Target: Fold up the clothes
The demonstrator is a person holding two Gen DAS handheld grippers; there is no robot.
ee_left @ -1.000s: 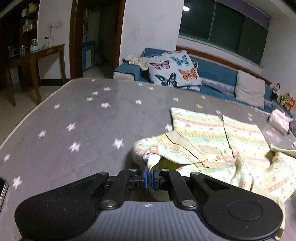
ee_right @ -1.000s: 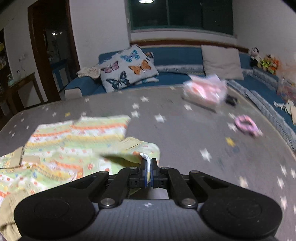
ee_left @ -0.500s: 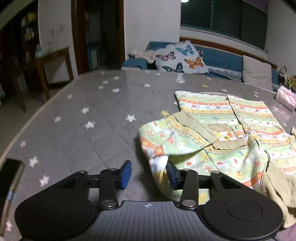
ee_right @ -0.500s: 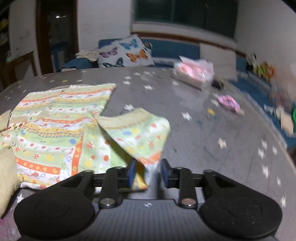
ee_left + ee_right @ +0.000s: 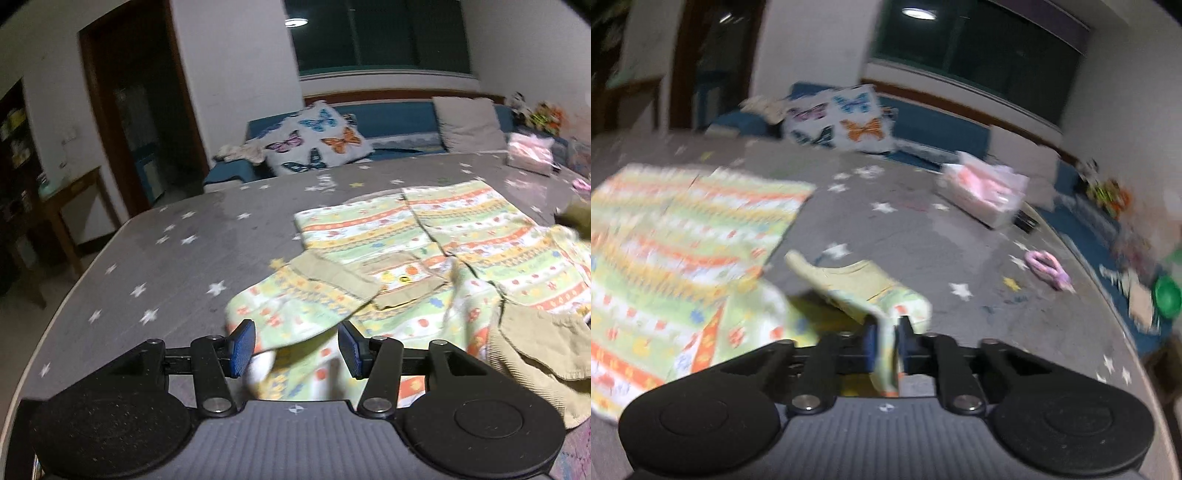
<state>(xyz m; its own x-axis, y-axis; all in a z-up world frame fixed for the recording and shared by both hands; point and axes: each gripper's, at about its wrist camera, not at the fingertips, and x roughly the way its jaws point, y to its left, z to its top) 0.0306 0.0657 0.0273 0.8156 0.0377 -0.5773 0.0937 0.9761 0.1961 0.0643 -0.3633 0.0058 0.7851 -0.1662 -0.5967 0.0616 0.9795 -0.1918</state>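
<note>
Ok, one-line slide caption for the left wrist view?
Left gripper open over the patterned shirt's folded-in sleeve on a star-print surface.

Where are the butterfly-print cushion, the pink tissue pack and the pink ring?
butterfly-print cushion (image 5: 317,142), left wrist view, cushion's middle.
pink tissue pack (image 5: 988,194), right wrist view, its top.
pink ring (image 5: 1047,267), right wrist view, its loop.

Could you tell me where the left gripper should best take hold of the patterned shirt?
Probably the folded sleeve edge of the patterned shirt, approached from the near side, low along the grey star-print cover. That edge lies raised between the open left gripper fingers, so closing there should catch it.
</note>
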